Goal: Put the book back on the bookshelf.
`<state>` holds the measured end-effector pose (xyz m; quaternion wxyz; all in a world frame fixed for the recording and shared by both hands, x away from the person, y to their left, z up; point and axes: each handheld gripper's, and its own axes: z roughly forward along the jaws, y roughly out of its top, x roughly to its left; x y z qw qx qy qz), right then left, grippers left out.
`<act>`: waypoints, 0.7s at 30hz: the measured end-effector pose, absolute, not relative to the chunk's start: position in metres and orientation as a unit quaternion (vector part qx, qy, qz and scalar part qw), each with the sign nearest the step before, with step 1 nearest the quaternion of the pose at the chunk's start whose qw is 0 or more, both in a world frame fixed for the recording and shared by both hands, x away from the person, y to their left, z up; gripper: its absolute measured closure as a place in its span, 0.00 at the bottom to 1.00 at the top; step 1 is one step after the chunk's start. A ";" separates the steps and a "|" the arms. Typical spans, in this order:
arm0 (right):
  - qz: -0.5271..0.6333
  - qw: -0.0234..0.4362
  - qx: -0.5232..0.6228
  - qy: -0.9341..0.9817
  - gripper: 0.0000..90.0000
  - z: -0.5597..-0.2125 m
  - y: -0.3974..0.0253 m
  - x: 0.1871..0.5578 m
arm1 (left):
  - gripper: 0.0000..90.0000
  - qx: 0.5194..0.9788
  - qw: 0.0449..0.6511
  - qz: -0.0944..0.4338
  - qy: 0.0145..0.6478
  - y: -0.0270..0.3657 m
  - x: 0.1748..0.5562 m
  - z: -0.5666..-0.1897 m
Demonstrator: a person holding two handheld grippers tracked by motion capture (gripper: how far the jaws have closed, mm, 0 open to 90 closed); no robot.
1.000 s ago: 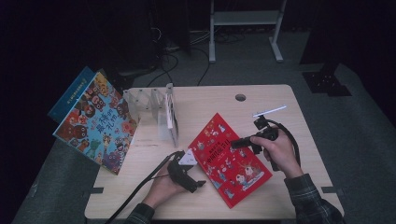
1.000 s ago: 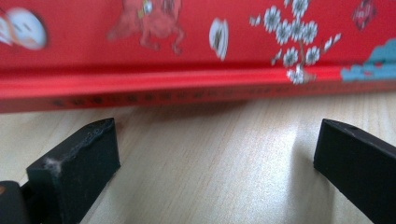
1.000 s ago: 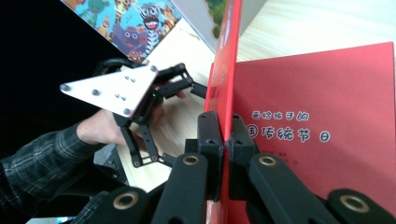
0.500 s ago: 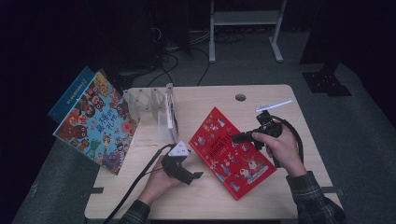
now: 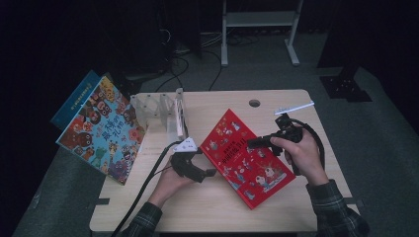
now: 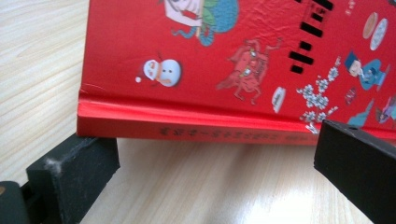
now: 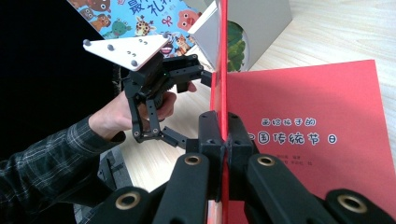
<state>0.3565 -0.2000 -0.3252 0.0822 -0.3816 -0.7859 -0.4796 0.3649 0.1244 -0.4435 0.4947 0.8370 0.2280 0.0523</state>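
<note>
Red hardcover picture book [image 5: 245, 157] lies w/ cover up at centre of pale wooden table [image 5: 217, 207], set diagonally. Right gripper [image 5: 253, 143] comes in from table's right side, over book's upper right part; in right gripper view its jaws are closed tight on edge of red cover [image 7: 218, 93], which stands upright betw. them, red page w/ white characters [image 7: 299, 132] flat beside it. Left gripper [image 5: 210, 173] sits low at book's lower left edge, hand [image 5: 170, 181] behind it; in left gripper view jaws stand wide apart, gripping nothing, spine [image 6: 201, 126] directly ahead betw. them, left pad near spine's corner, right pad overlapping cover edge in that view; contact cannot be told. Clear acrylic book rack [image 5: 160, 111] stands at table's rear left, white-edged book upright in it. Large colourful cartoon picture book [image 5: 101, 131] leans off table's left edge, blue book [image 5: 74, 101] behind it. White strip [image 5: 295, 106] near rear right corner, round cable hole [image 5: 254, 103] near it.
</note>
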 end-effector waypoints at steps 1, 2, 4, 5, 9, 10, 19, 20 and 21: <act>-0.481 0.082 -0.379 -0.786 0.97 -0.325 -0.200 0.356 | 0.00 0.837 0.494 0.051 0.228 0.124 0.366 -0.444; -0.482 0.082 -0.379 -0.786 0.97 -0.324 -0.200 0.356 | 0.00 0.837 0.494 0.049 0.229 0.124 0.367 -0.444; -0.483 0.085 -0.374 -0.787 0.97 -0.323 -0.199 0.355 | 0.00 0.833 0.501 0.043 0.230 0.122 0.369 -0.444; -0.484 0.086 -0.374 -0.787 0.97 -0.322 -0.199 0.355 | 0.00 0.831 0.505 0.041 0.230 0.122 0.370 -0.444; -0.487 0.086 -0.370 -0.786 0.97 -0.320 -0.198 0.354 | 0.00 0.826 0.514 0.037 0.229 0.120 0.370 -0.439; -0.488 0.087 -0.371 -0.785 0.97 -0.319 -0.199 0.354 | 0.00 0.819 0.525 0.027 0.231 0.122 0.372 -0.438; -0.502 0.096 -0.367 -0.778 0.97 -0.316 -0.205 0.354 | 0.00 0.796 0.562 0.016 0.226 0.126 0.376 -0.420; -0.503 0.096 -0.366 -0.777 0.97 -0.316 -0.205 0.353 | 0.00 0.795 0.562 0.017 0.226 0.126 0.376 -0.418; -0.504 0.096 -0.364 -0.777 0.97 -0.316 -0.205 0.353 | 0.00 0.795 0.564 0.019 0.223 0.127 0.376 -0.415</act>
